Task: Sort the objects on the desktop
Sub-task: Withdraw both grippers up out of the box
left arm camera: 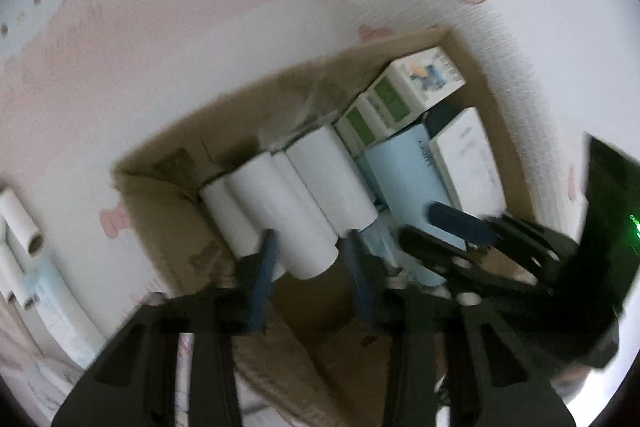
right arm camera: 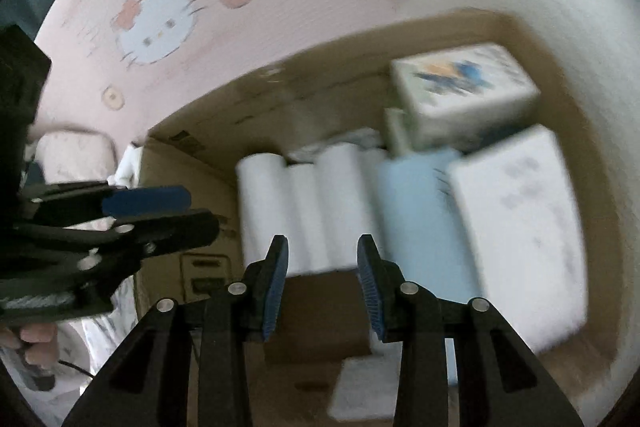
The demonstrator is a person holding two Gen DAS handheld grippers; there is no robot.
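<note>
An open cardboard box holds several white rolls, a light blue box, a white box, green-and-white boxes and a box with a cartoon print. My left gripper hangs open and empty over the near ends of the rolls. My right gripper is open and empty just above the rolls; it also shows in the left wrist view. The left gripper appears at the left of the right wrist view.
The box sits on a pink and white cloth with a cartoon cat print. More white rolls and a pale blue box lie outside the box at the left. A dark object is at the right.
</note>
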